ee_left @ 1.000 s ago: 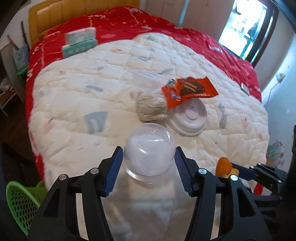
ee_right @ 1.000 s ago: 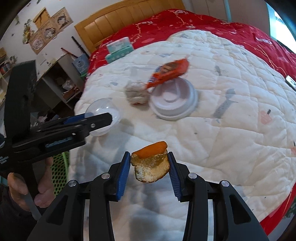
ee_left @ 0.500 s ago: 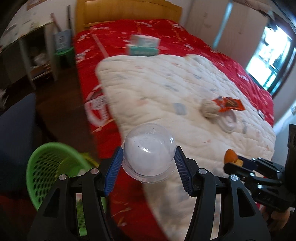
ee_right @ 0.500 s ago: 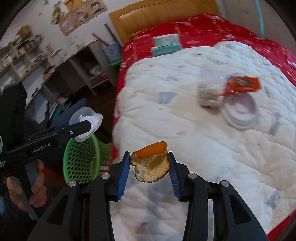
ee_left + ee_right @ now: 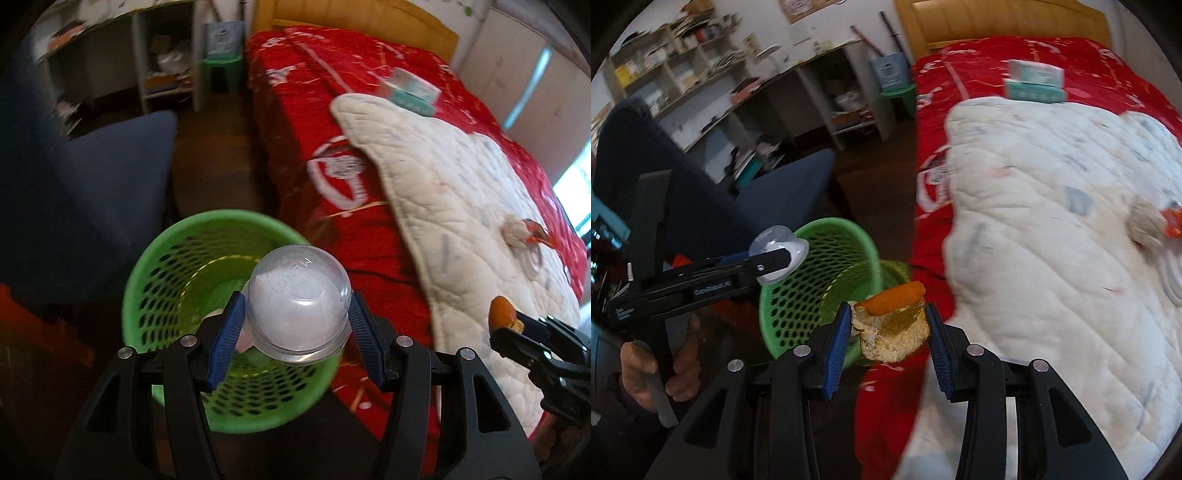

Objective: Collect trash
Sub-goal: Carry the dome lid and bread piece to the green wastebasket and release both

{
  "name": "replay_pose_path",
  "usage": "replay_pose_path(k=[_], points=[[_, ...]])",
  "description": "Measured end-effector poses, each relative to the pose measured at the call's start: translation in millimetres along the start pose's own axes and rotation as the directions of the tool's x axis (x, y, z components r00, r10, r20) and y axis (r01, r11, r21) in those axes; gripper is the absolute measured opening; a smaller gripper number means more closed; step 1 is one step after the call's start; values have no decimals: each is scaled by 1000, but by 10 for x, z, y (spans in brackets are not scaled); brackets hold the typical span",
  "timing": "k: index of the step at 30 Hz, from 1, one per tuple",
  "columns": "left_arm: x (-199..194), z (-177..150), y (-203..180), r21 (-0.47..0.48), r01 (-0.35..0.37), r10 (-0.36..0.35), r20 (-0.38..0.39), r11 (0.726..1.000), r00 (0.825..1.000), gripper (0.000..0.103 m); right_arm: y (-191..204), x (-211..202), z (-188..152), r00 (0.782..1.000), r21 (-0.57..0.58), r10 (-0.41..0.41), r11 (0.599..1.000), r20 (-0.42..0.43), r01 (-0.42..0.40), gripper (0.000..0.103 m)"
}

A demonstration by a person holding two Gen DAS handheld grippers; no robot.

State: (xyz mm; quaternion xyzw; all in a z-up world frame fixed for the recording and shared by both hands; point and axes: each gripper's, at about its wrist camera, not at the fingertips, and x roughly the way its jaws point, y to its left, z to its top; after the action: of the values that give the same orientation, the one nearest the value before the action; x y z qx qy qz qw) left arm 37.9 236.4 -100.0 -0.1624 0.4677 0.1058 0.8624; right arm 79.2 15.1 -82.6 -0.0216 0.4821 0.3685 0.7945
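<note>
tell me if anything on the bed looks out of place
Yes: litter sits on the white quilt at its far right edge, a crumpled paper wad, an orange wrapper and a white lid bunched together. A teal tissue box rests near the headboard.

The right gripper (image 5: 888, 334) pinches a piece of bread (image 5: 892, 332) with an orange crust between its blue pads (image 5: 836, 345). Just beyond and left of its fingertips stands a green mesh basket (image 5: 812, 280) on the dark floor. Farther left, the left gripper (image 5: 783, 254), held by a hand (image 5: 657, 365), clamps a clear plastic cup (image 5: 777, 247) above the basket's near rim. To the right spreads a white quilt (image 5: 1052, 229) over a red bedspread (image 5: 979, 62), with a teal box (image 5: 1034, 86) far ahead.
</note>
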Motion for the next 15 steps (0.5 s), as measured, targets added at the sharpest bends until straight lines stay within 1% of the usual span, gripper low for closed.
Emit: replay_pose_path(k=[6,12,13,15], points=[[70,-52,331,-69,-23,21,-30,997,999,58,306,208,56,999,-58,33,998,-31,-35,40],[142,-81,519,-114,-26,20,-48,993,999,58,442,382,116,997,-77,49,996,-57,-53,40],[146,-92,546,-121,-25,19,-49,992,999,59,463,414,129,997,-78,51,995,-60,-55,40],[147,-102,586,-129,-24,18,-47,991,999,63,480,483,156,996,-82,55,995,-71,-61,40]])
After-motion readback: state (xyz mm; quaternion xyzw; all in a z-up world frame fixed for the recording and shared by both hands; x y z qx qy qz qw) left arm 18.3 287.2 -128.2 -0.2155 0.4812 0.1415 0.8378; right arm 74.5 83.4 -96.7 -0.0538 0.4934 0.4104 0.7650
